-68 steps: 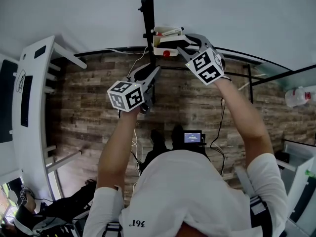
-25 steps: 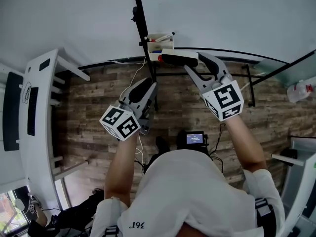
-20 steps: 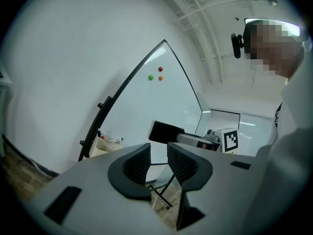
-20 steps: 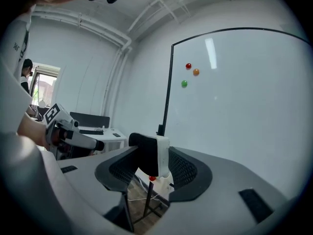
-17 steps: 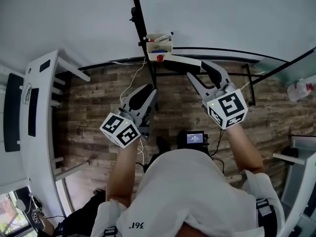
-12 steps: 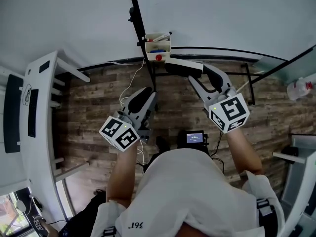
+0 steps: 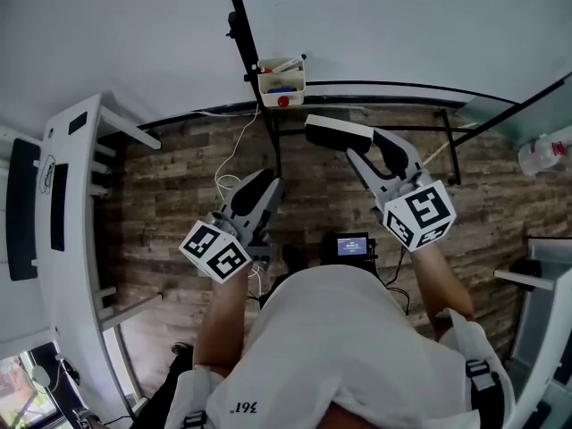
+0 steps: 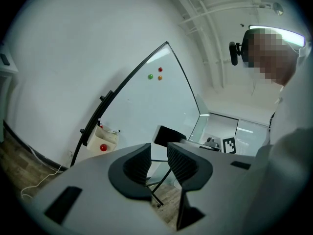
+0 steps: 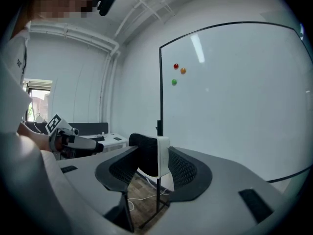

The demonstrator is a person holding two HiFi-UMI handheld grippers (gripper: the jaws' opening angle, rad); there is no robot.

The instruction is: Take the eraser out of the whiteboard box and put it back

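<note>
The left tongs (image 8: pixel 159 150) stand narrowly apart with nothing between them, low and well clear of the work. The box (image 7: pixel 280 86) hangs at the edge of the whiteboard (image 7: pixel 402 25) and holds what look like markers, though it is small in view. The eraser (image 7: pixel 338 134) is out of it, below and to its right, clamped across its width in the right tongs (image 9: pixel 154 153). To return it well, square its long side to the box mouth, come in from above, clear the markers, and release only once it rests inside.
</note>
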